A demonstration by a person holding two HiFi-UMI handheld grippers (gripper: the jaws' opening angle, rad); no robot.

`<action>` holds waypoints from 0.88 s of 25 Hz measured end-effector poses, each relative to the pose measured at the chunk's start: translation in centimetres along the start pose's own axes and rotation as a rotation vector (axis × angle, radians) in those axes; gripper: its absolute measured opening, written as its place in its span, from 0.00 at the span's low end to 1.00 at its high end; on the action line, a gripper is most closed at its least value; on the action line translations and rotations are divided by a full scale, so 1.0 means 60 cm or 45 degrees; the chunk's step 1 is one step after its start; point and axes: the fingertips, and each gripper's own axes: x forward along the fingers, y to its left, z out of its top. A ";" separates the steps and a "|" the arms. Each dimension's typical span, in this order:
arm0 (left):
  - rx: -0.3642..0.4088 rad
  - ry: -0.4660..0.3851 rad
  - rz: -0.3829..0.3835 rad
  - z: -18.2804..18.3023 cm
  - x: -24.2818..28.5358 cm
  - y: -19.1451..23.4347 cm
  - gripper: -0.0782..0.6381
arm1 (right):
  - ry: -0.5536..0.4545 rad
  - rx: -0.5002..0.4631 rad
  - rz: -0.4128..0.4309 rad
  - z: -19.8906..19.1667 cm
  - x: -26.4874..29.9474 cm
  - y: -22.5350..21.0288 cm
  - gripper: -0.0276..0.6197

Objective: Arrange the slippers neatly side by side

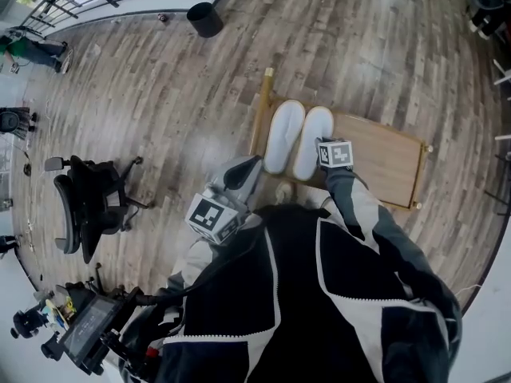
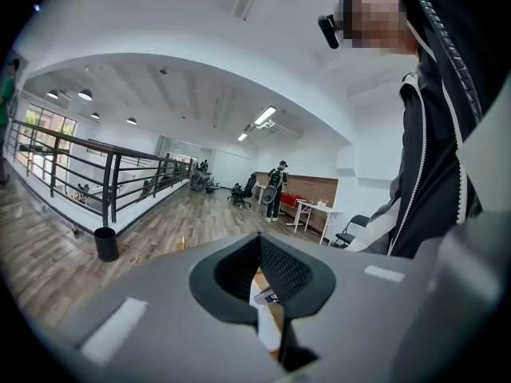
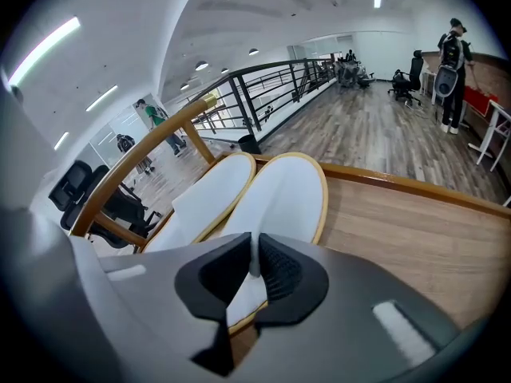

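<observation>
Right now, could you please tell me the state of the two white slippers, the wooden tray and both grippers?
Rimmed wooden tray: resting on the plank floor.
Left white tan-edged slipper: flat on the tray, touching its pair.
Right white tan-edged slipper: alongside, heel end pinched.
Left gripper: shut, empty.
Right gripper: shut on the right slipper.

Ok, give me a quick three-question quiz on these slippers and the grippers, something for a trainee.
1. True or false: the slippers lie side by side on the wooden tray.
2. Fill in: the left gripper's jaws are ____ and hold nothing.
3. What do the right gripper's jaws pinch? A the right slipper, B the tray's rail, C nothing.
Key: 1 true; 2 shut; 3 A.
</observation>
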 end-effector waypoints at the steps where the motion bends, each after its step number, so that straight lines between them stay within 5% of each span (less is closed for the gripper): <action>1: 0.001 0.004 -0.002 0.000 0.000 -0.001 0.13 | 0.009 -0.004 -0.002 0.000 0.002 -0.001 0.09; 14: 0.015 0.046 0.002 -0.003 0.000 -0.002 0.14 | 0.053 -0.077 0.007 -0.002 0.019 0.009 0.09; 22: 0.027 0.013 -0.049 -0.003 0.009 -0.009 0.13 | 0.035 -0.061 0.064 -0.002 0.004 0.023 0.27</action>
